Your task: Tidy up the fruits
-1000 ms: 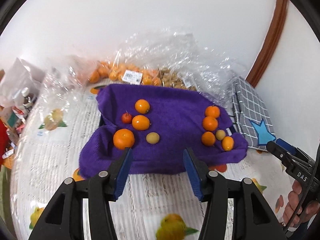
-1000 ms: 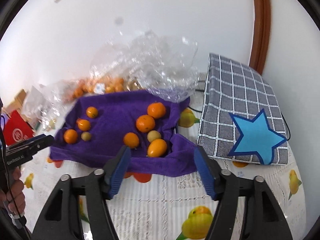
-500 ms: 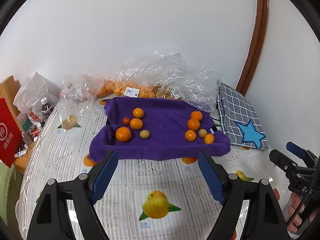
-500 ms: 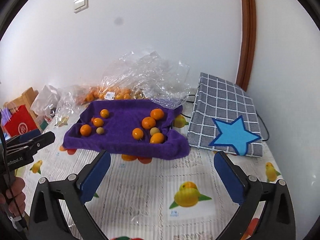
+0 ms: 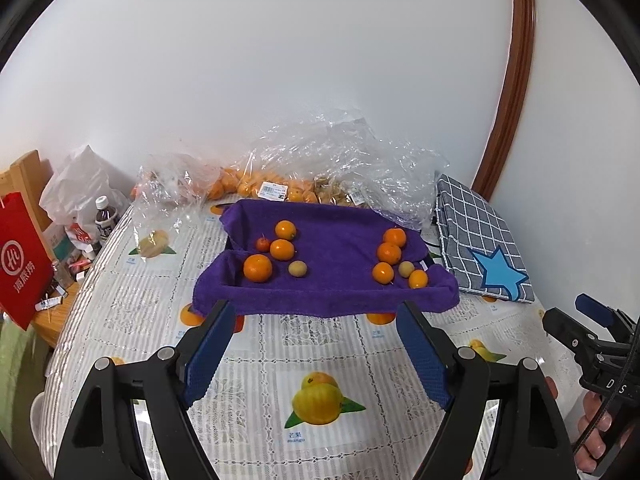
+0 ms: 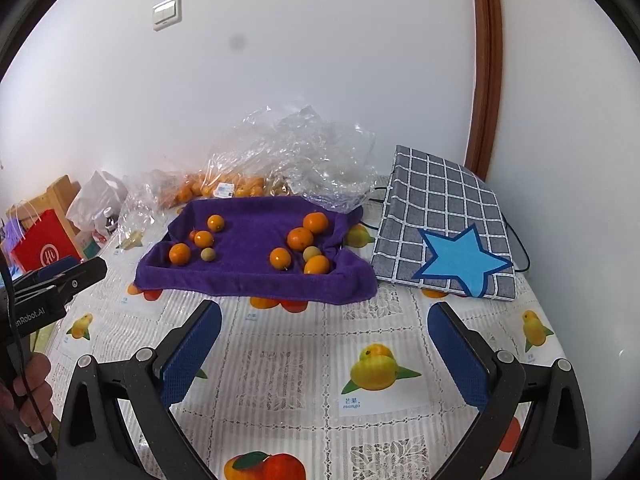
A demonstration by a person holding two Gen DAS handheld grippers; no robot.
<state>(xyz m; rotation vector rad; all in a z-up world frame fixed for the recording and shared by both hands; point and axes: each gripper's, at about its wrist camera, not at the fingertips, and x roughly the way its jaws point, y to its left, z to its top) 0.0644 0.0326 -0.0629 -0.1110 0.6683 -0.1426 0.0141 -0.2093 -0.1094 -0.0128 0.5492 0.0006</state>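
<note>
fruits sat in two groups on the purple towel point(image 5: 336, 256), well apart. left group point(image 5: 276, 254): three oranges, one small red fruit, one tan round fruit. right group point(image 5: 396, 264): four orange fruits around one tan fruit point(image 5: 406, 268).

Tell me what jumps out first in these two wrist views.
The purple towel in the middle of the fruit-print table, with small oranges in two clusters, left and right. Behind it lies crumpled clear plastic; to its right, a grey checked bag with a blue star. Both the left gripper and the right gripper hang open and empty over the table.
</note>
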